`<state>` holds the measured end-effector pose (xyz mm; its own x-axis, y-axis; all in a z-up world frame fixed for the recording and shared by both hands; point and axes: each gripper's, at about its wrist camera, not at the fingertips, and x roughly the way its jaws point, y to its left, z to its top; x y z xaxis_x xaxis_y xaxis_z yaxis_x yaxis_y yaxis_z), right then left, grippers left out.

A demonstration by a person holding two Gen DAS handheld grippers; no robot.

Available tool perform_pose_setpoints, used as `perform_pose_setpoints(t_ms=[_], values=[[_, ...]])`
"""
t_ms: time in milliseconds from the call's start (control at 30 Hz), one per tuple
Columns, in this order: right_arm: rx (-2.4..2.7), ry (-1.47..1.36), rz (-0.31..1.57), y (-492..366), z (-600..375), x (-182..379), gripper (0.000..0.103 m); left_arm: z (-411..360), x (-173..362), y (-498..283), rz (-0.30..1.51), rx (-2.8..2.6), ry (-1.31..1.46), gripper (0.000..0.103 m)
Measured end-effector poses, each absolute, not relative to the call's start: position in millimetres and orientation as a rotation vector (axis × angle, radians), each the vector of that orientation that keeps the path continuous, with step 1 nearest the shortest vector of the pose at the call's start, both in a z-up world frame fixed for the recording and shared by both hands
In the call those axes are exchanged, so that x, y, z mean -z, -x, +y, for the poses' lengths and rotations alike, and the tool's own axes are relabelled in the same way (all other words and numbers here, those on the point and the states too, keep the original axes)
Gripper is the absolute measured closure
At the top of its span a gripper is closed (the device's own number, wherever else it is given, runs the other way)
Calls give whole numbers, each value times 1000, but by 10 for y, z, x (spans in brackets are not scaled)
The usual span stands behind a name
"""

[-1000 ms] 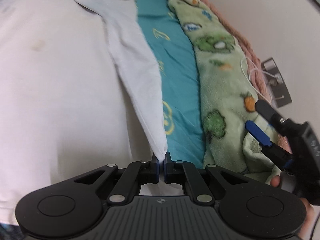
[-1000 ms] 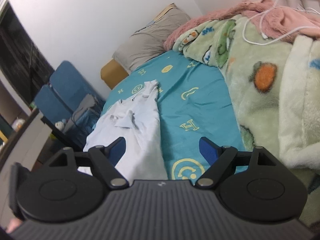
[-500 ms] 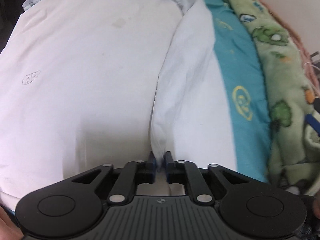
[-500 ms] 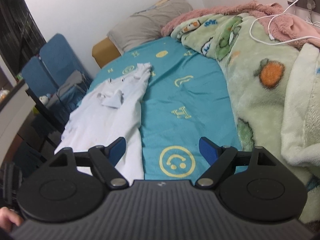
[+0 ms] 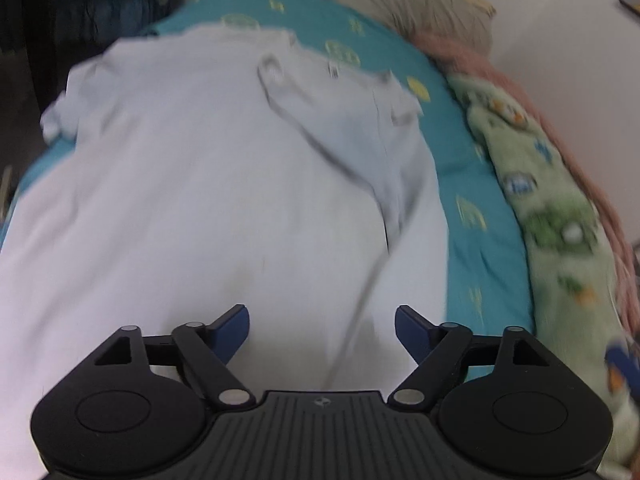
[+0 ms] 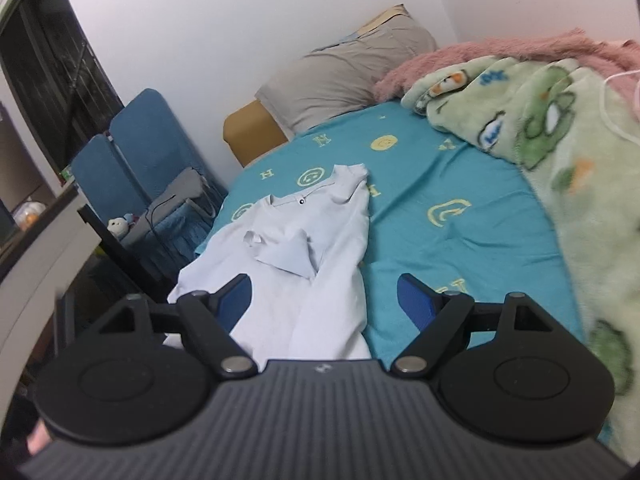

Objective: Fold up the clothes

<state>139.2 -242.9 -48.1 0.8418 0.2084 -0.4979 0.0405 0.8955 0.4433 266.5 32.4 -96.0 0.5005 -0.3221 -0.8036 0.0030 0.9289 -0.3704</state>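
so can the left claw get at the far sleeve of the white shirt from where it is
Probably yes. The left claw has just been opening and is empty above the white shirt. Nothing lies between it and the far sleeve, though reaching it means moving across the shirt.

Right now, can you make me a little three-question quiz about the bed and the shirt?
1. True or false: the left gripper is pinching the white shirt.
2. What colour is the bed sheet under the shirt: A) red, B) teal, C) black?
3. Fill in: the grey pillow lies at the ____ end of the bed, beyond the shirt's collar.

Key
1. False. Its jaws have just been opening and now stand apart above the shirt, with nothing pinched.
2. B, teal with yellow smiley faces.
3. Far. It sits by the wall, next to the green blanket.
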Motion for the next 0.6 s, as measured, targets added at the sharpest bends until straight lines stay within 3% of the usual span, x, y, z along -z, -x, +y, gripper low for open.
perform_pose_setpoints(t_ms=[233,433,500,533,567,600], values=[[-20,-450,678,-1782,-2613,1014,22,-134,1276,-3807,973,154,338,21],[-55,-514,725,-2025,-2742,1342,22,-395,1595,-4226,930,72,261,36],[-70,-532,728,-2048,-2758,1392,22,-393,1591,-4249,909,57,226,66],[-77,-540,730,-2059,-2766,1417,22,-367,1586,-4260,908,51,220,74],[-93,-547,723,-2065,-2759,1417,22,-302,1569,-4274,908,46,237,93],[-109,-549,717,-2061,-2740,1411,22,-224,1529,-4287,902,58,266,97]])
